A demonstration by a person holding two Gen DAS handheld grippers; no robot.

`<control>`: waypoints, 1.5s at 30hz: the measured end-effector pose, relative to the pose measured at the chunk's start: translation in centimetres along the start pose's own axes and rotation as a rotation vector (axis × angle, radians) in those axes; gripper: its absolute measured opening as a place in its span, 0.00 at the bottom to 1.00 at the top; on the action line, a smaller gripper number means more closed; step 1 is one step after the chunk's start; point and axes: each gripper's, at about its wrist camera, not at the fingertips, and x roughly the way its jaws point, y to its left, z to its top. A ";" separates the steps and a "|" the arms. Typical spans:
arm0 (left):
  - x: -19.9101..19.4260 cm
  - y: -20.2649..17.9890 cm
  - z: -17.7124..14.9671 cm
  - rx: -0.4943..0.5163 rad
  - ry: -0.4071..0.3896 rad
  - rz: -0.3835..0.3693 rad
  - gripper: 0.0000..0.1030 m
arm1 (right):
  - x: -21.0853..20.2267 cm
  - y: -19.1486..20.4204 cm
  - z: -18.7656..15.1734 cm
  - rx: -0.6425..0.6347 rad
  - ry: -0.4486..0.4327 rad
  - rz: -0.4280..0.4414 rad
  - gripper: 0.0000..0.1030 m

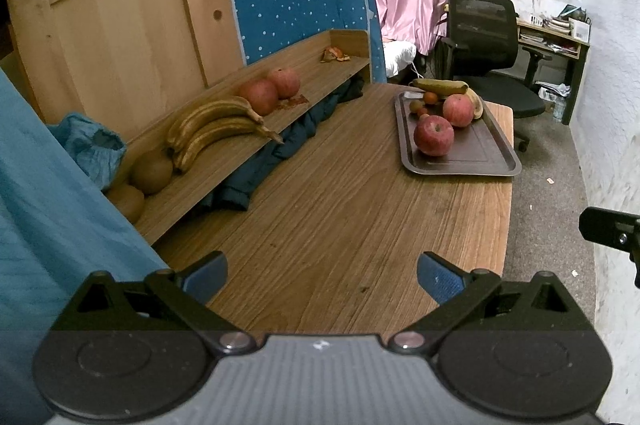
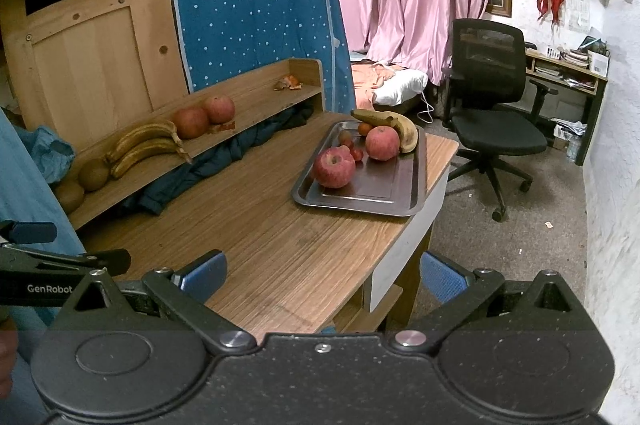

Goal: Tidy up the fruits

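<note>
Both your tools hang wide and empty over the desk's [image 1: 320, 225] near edge: left tool [image 1: 322, 279], right tool [image 2: 322, 277]. On the tray [image 2: 384, 197] at the desk's far right corner sit two apples [image 2: 334, 167] and bananas [image 2: 400, 129]; more bananas [image 1: 216, 129] and apples lie on the shelf [image 1: 240, 165] along the desk's left side.

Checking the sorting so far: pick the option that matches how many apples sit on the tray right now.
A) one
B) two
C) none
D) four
B: the tray holds two red apples, one nearer and one farther back beside the bananas; the other two apples lie on the shelf.
</note>
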 end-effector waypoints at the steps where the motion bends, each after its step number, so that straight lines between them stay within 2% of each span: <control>1: 0.0 0.0 0.0 0.001 -0.001 0.002 1.00 | 0.1 0.0 0.0 -0.001 0.001 0.001 0.99; 45: 0.3 -0.4 0.2 -0.011 0.006 0.011 1.00 | 0.8 0.0 -0.1 -0.005 0.009 0.009 0.99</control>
